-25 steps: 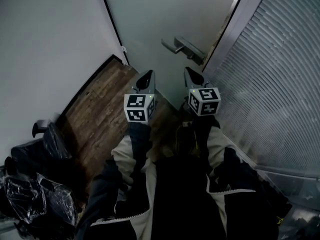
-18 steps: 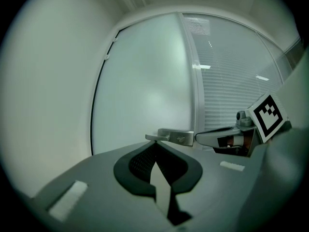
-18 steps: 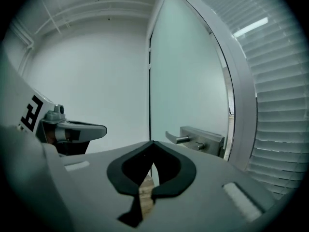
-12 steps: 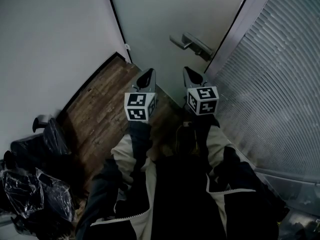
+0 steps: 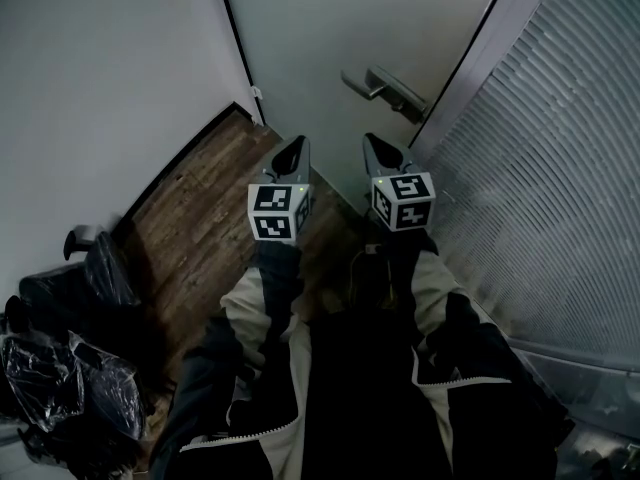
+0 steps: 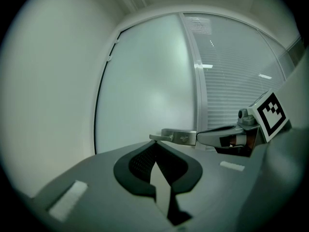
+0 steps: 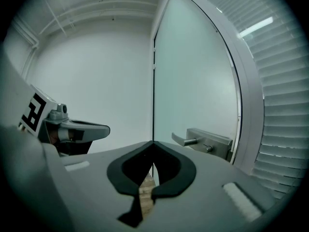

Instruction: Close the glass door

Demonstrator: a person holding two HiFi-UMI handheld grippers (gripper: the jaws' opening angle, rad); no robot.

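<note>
Black bags (image 5: 60, 368) far left on wood floor (image 5: 200, 208). My left claw (image 5: 297, 144) pinched together, empty. Glass door (image 5: 350, 28) straight ahead, no claw touching it. My right claw (image 5: 372, 141) pinched together too, empty, below lever handle (image 5: 385, 88). Slatted blinds (image 5: 560, 168) far right.

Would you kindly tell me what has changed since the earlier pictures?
Only the head view shifted slightly: the door handle now sits a little further right. Nothing was grasped or released. The left gripper and right gripper stay shut, empty, side by side short of the handle.
</note>
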